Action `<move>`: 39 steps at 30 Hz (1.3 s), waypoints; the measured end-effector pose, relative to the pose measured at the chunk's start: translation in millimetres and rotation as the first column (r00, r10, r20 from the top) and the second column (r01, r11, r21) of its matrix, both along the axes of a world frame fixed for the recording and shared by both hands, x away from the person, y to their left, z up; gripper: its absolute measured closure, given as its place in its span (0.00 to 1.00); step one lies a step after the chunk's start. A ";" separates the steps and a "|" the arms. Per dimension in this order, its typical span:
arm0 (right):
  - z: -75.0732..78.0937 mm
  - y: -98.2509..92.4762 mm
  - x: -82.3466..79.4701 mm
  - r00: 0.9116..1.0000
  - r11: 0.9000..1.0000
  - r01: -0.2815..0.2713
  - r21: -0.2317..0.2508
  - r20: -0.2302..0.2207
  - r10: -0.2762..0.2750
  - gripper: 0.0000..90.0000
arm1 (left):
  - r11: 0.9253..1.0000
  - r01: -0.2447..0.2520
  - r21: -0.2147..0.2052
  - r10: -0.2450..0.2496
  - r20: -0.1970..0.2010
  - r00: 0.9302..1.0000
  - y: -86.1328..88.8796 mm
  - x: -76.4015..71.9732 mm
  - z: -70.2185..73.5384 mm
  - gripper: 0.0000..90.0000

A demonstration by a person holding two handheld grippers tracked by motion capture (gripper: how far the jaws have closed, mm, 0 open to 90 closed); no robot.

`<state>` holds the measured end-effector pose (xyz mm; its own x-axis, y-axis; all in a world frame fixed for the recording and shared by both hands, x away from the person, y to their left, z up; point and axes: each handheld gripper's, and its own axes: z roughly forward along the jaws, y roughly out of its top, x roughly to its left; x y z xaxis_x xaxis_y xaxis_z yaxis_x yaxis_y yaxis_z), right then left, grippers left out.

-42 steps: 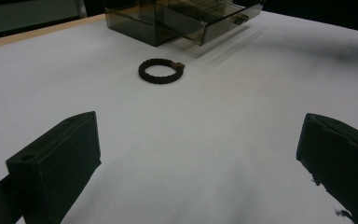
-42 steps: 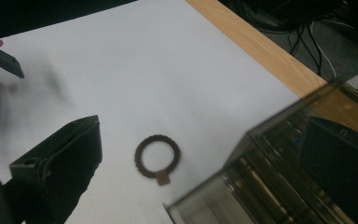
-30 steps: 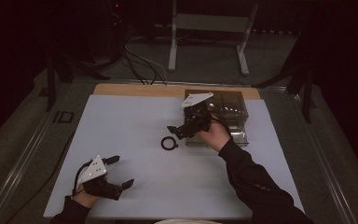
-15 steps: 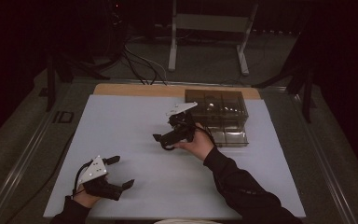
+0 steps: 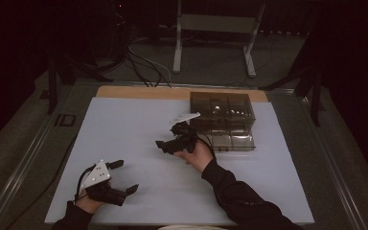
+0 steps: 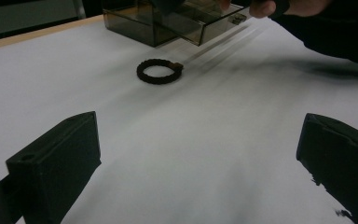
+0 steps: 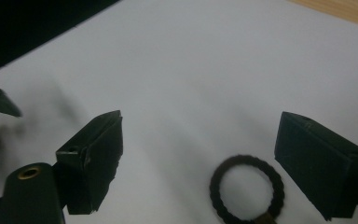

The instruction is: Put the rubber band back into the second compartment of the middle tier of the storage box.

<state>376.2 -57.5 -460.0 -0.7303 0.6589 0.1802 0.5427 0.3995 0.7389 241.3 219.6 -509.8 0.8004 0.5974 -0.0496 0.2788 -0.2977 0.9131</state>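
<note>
Lower left of the high view: left gripper (image 5: pixel 118 177) held low over the white tabletop (image 5: pixel 124 124), fingers spread wide, nothing between them. Same spread in the left gripper view, one black finger (image 6: pixel 56 163) at lower left, the other at lower right, bare white surface between.

Centre of the high view: right gripper (image 5: pixel 166 143) in the person's right hand (image 5: pixel 197 154), dark sleeve (image 5: pixel 239 201) running to the bottom edge. Fingers spread apart in the right gripper view, holding nothing; dark braided hair tie (image 7: pixel 247 189) flat on the tabletop at lower centre, between the fingers but touched by neither.

Upper middle of the left gripper view: hair tie (image 6: pixel 159 71) in front of a smoky clear compartment box (image 6: pixel 177 23).

Upper right of centre in the high view: compartment box (image 5: pixel 225 120) just beyond the right hand.
</note>
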 end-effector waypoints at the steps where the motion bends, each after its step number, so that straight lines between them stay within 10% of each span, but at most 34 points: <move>1: -2.1 0.3 -0.7 1.000 1.000 0.006 -0.006 0.002 -0.006 0.19 | 1.000 0.000 -0.002 0.000 0.000 1.000 0.1 0.2 -0.1 0.01; 39: -60.9 10.2 -0.6 0.995 0.988 0.036 -0.147 -0.090 -0.049 0.78 | 1.000 0.003 0.006 -0.003 0.000 1.000 0.3 -0.2 0.2 0.01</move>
